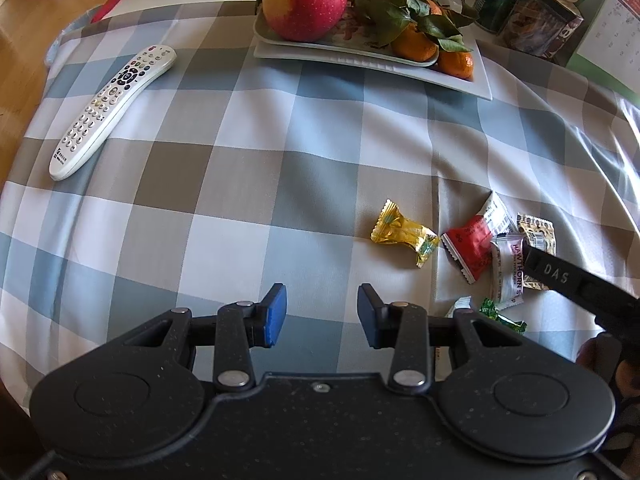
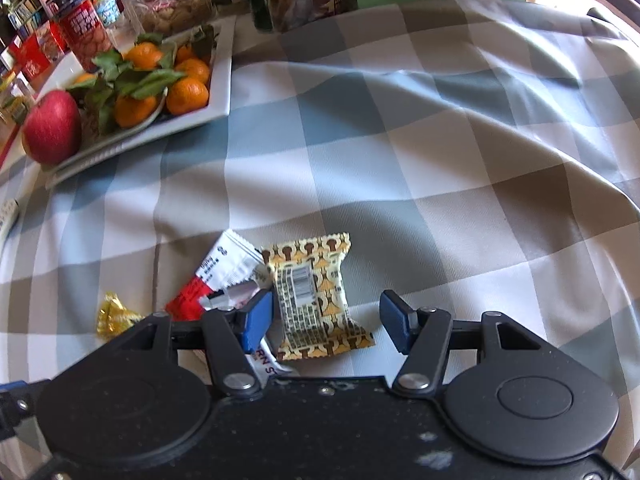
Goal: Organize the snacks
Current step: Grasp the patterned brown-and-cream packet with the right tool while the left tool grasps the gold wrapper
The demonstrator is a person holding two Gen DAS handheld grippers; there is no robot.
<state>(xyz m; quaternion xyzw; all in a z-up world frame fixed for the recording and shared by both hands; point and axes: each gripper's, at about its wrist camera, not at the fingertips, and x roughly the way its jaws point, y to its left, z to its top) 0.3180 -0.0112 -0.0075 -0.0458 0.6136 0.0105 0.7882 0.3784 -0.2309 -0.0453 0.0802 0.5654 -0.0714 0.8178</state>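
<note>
Readable writing is sparse: the white strip [image 1: 507, 270] reads "HAWTHORN S…" along its length, and in the right wrist view only "RN S" of it shows below the pad. "DAS" is stamped on a finger of the right gripper [image 2: 332, 322], seen at the right edge of the left wrist view. A calendar [image 1: 612, 20] at the far right carries "02" on a red patch. The brown-patterned pack [image 2: 316, 296] shows a barcode panel whose print is too small to read; so is the print on the red-and-white pack [image 1: 478, 240].

The snacks lie in a loose cluster on the checked cloth [image 1: 248, 168], well short of the fruit tray [image 1: 460, 80]. The gold candy [image 1: 404, 234] lies apart to the left, its twisted ends running from upper left to lower right. A green wrapper [image 1: 502, 316] peeks out by the left gripper [image 1: 322, 314].

The brown-patterned pack lies with its long axis running away from the right camera, tilted slightly left. The right gripper stands wide open astride it, the left pad [image 2: 256, 320] just beside its edge, the right pad well clear; nothing is gripped.

The left gripper hangs over bare cloth, its fingers partly open and empty

A remote [image 1: 112, 108] lies at the far left
</note>
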